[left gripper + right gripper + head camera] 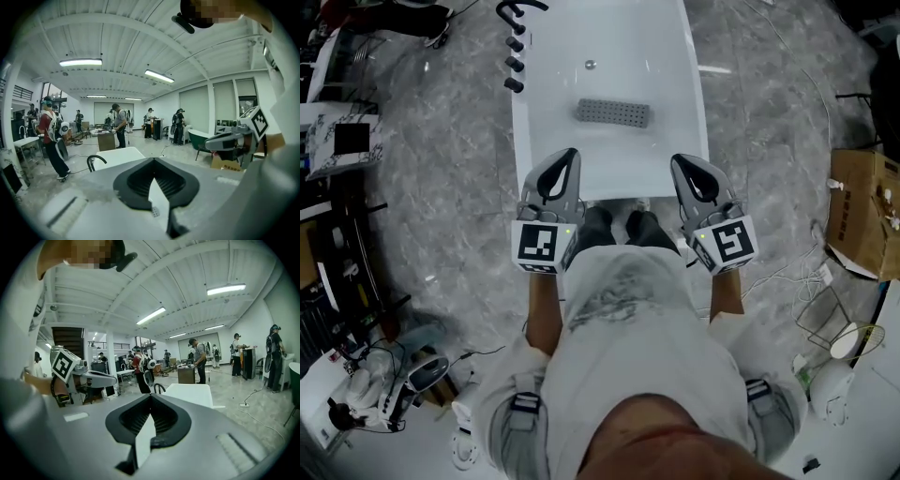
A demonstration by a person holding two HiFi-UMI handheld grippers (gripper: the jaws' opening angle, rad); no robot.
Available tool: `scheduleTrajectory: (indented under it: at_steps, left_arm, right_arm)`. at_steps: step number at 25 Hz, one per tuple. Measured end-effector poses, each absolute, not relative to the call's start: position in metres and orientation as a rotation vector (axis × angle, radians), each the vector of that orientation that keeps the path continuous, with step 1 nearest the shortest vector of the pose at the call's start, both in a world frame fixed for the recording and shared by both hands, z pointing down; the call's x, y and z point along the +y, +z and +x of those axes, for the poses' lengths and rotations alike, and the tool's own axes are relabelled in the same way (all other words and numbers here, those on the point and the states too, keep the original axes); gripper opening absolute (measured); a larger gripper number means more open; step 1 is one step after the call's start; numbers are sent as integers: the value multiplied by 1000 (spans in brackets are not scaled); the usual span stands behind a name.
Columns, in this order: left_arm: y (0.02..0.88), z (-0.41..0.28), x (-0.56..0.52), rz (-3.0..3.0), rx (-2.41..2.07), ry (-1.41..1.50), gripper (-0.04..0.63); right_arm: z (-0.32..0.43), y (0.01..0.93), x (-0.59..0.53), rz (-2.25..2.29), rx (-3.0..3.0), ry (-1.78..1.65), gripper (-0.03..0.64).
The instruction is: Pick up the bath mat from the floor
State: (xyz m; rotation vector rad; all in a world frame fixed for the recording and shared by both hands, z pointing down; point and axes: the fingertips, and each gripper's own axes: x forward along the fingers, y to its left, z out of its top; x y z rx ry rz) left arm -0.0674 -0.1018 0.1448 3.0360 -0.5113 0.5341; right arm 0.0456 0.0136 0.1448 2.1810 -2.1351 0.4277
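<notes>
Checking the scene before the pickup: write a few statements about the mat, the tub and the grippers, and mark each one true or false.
1. The left gripper and the right gripper both hold nothing. True.
2. The mat lies on the grey floor. False: it lies on the white tub.
3. The left gripper's jaws stand wide apart. False: they are together.
4. A cardboard box stands to the right of the tub. True.
5. The right gripper touches the mat. False: both grippers are apart from it, at the tub's near end.
</notes>
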Motion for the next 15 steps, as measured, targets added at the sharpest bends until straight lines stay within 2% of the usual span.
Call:
scheduleTrajectory:
  at_steps: [15]
  left_arm:
    - [199, -77, -186, 3015, -180, 524, 3]
  right_arm:
    - [13, 200, -33, 2352, -1776, 565, 2]
